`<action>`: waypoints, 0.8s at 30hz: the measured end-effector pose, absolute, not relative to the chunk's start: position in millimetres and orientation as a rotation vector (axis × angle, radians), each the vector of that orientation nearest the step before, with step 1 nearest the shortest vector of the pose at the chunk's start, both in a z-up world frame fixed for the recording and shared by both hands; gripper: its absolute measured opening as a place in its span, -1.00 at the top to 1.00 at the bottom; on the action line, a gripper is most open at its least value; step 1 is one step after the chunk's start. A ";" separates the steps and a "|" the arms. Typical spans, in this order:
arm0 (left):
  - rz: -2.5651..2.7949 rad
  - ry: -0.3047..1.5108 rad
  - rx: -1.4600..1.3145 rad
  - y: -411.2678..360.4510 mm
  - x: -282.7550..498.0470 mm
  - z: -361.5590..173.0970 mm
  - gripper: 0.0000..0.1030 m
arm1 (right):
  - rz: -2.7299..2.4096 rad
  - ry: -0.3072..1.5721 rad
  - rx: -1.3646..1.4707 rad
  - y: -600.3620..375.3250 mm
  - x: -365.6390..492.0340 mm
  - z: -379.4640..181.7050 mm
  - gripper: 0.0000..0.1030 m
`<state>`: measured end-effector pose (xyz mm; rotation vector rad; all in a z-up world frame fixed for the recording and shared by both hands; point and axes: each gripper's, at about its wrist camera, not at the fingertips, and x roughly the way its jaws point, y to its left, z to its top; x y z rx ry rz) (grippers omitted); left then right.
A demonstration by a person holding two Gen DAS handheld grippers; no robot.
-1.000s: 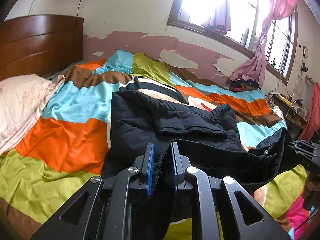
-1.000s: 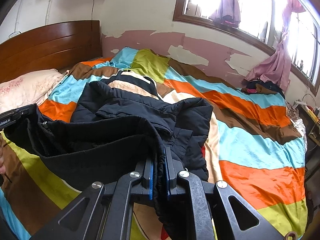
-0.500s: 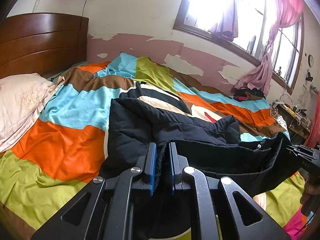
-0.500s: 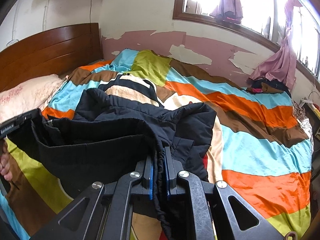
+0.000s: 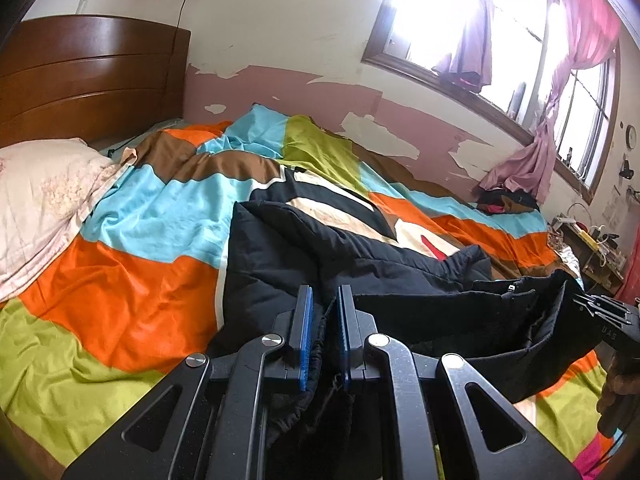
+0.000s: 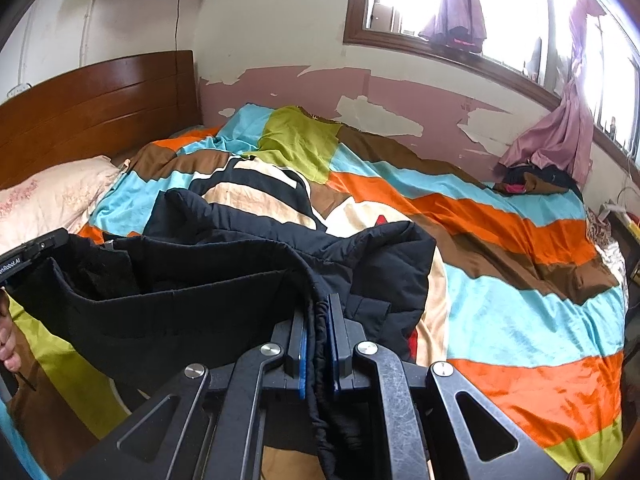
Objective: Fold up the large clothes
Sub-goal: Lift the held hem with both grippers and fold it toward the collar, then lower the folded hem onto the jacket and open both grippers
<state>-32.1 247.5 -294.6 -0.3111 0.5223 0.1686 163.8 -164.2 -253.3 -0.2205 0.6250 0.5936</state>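
Note:
A black padded jacket (image 5: 320, 256) lies across the striped bedspread (image 5: 132, 296), its near hem lifted off the bed. My left gripper (image 5: 325, 300) is shut on one end of that hem, black cloth pinched between its blue pads. My right gripper (image 6: 318, 308) is shut on the other end, the hem bunched between its fingers (image 6: 334, 320). The hem hangs stretched between both grippers as a dark band (image 6: 168, 304). In the left wrist view the right gripper (image 5: 600, 312) shows at the right edge; in the right wrist view the left gripper (image 6: 28, 252) shows at the left edge.
A pale pillow (image 5: 44, 196) rests by the wooden headboard (image 5: 88, 76) on the left. A heap of dark clothes (image 6: 536, 178) lies at the bed's far right under a pink curtain (image 6: 560, 132). A cluttered side table (image 5: 588, 244) stands beyond the bed's right side.
Both grippers have carried the lifted hem forward over the jacket toward the far side of the bed. The jacket's body on the bed sits closer in both views. The grips are unchanged.

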 end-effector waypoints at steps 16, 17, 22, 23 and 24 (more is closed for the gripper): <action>0.125 0.664 -0.191 287.5 100.4 -324.5 0.81 | 0.533 0.703 -0.167 -119.4 301.2 -273.5 0.86; 0.116 0.676 -0.191 290.4 106.9 -328.1 0.90 | 0.530 0.720 -0.149 -117.9 312.8 -278.1 0.86; 0.063 0.754 -0.195 306.9 136.5 -344.4 0.99 | 0.527 0.771 -0.099 -112.3 343.7 -295.1 0.86; 0.059 0.771 -0.190 309.4 141.3 -347.1 0.99 | 0.528 0.775 -0.090 -111.4 347.0 -296.5 0.86; 0.059 0.791 -0.188 310.6 146.1 -349.6 0.99 | 0.525 0.780 -0.082 -110.6 351.5 -297.8 0.87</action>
